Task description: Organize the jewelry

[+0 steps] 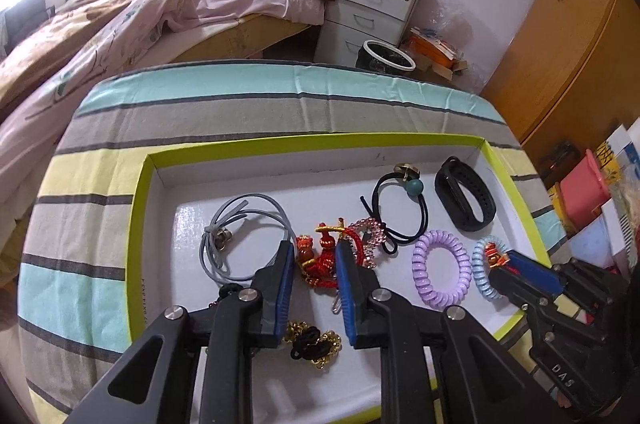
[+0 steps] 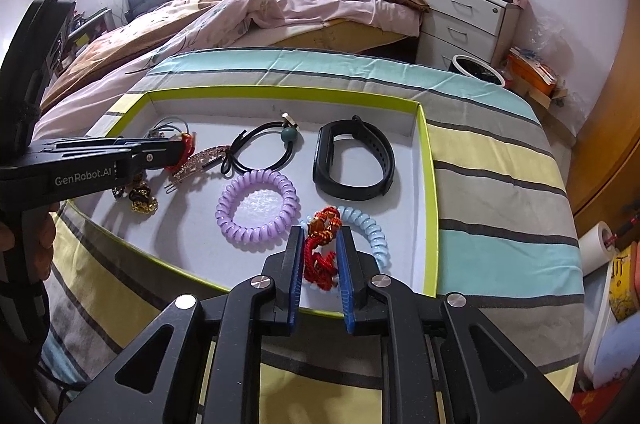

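A shallow white box with a lime rim (image 1: 138,208) (image 2: 430,184) holds the jewelry. My left gripper (image 1: 314,252) is shut on a red knotted bracelet (image 1: 320,256); it also shows in the right wrist view (image 2: 182,148). My right gripper (image 2: 320,236) is shut on a second red bracelet with beads (image 2: 320,256), held over a blue coil hair tie (image 2: 370,228). In the box lie a purple coil tie (image 2: 256,212), a black wristband (image 2: 352,160), a black elastic with a teal bead (image 2: 264,148), a grey cord loop (image 1: 240,236), a pink crystal clip (image 2: 200,160) and gold chains (image 1: 316,344).
The box sits on a striped cloth over a table (image 1: 280,96). Behind stand a bed (image 1: 140,16), a white drawer unit (image 1: 368,12) and a bin (image 1: 384,58). A wooden wardrobe (image 1: 568,36) is at the right, with boxes (image 1: 584,192) below it.
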